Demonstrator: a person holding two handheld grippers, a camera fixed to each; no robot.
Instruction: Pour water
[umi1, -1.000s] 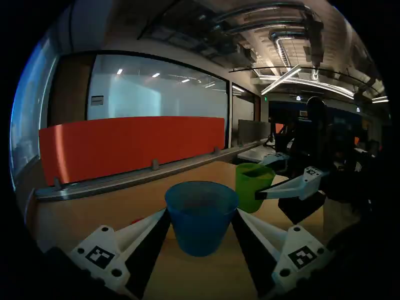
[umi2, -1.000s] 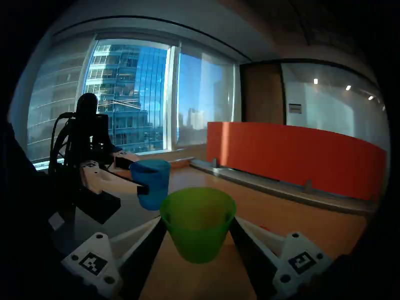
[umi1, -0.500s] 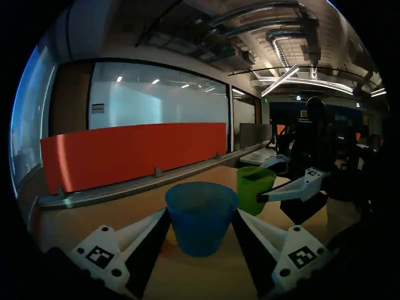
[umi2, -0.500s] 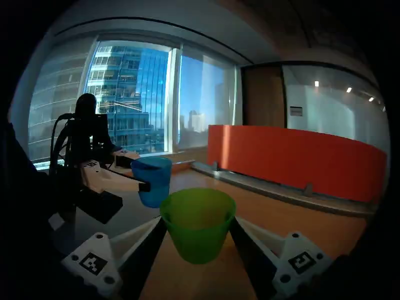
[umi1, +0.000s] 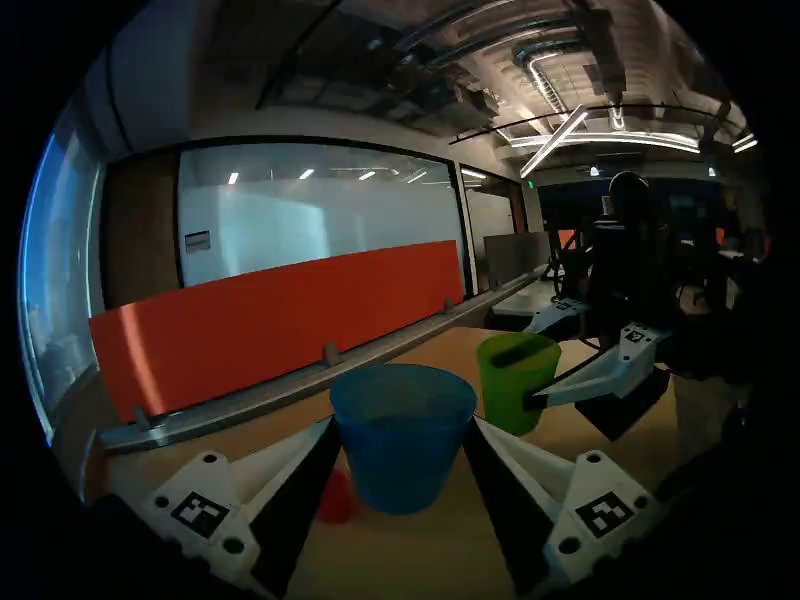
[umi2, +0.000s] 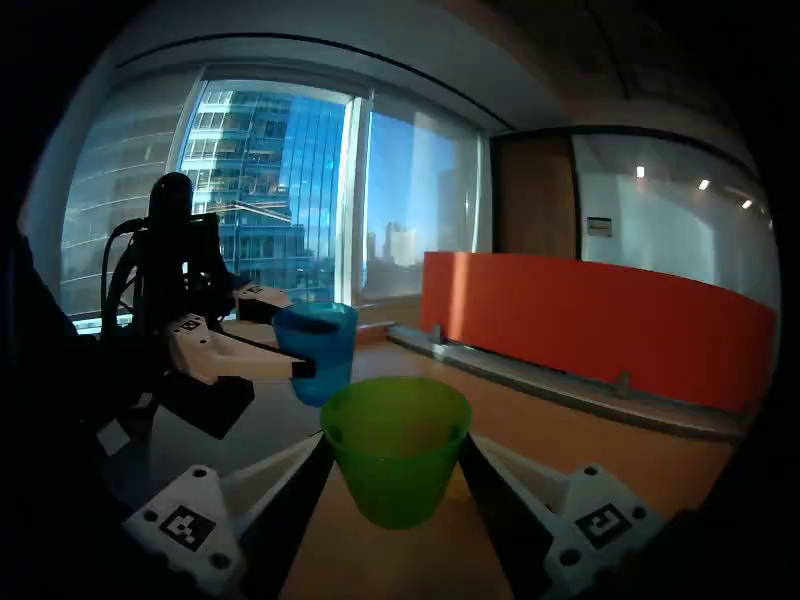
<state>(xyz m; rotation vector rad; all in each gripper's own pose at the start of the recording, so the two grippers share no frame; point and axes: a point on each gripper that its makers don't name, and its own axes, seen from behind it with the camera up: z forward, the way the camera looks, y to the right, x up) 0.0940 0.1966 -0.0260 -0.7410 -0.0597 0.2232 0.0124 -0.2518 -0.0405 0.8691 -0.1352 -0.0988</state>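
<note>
Blue cup (umi1: 403, 455) sits pinched upright in left tool (umi1: 403, 428); right tool (umi2: 396, 442) pinches green cup (umi2: 397, 465).

Daylight pours through the tall windows (umi2: 330, 200) in the right gripper view, so the green cup (umi2: 397, 460) glows while the near tabletop (umi2: 400, 570) sits in shade. The left gripper view is dimmer, lit by ceiling strip lights (umi1: 557, 138); its blue cup (umi1: 403, 440) looks dull. The orange partition (umi1: 280, 310) catches a warm sheen. Both views are sharp at centre, and straight lines bow toward the edges.
</note>
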